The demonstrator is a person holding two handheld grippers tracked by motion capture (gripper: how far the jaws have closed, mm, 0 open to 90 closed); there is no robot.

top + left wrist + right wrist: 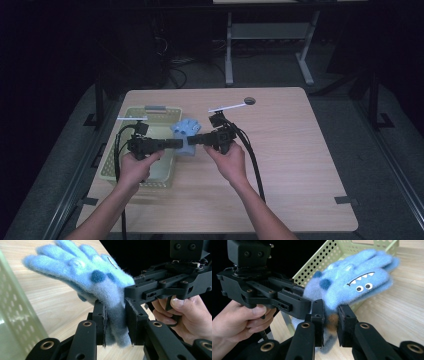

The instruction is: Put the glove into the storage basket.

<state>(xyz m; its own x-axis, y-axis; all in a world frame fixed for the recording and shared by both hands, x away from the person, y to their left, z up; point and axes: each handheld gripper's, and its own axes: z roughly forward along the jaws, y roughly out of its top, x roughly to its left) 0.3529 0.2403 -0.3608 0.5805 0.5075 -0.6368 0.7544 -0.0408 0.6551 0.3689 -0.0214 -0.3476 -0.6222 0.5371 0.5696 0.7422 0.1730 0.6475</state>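
A fuzzy light-blue glove (pixel 185 134) with a monster face of white teeth and googly eyes (pixel 359 281) hangs between the two grippers, just right of the green basket (pixel 157 117). My left gripper (pixel 115 322) is shut on the glove's cuff (pixel 113 315), coming in from the left in the high view (pixel 176 144). My right gripper (pixel 329 323) is shut on the same cuff from the opposite side (pixel 194 141). The glove's fingers (pixel 50 257) point away over the table, lifted off the wood.
The pale green perforated basket (pixel 332 255) stands at the table's left part, right beside the glove. A round cable hole (pixel 249 101) sits near the far edge. Bare wood (pixel 300 160) spreads to the right. Cables (pixel 255 165) trail from both grippers.
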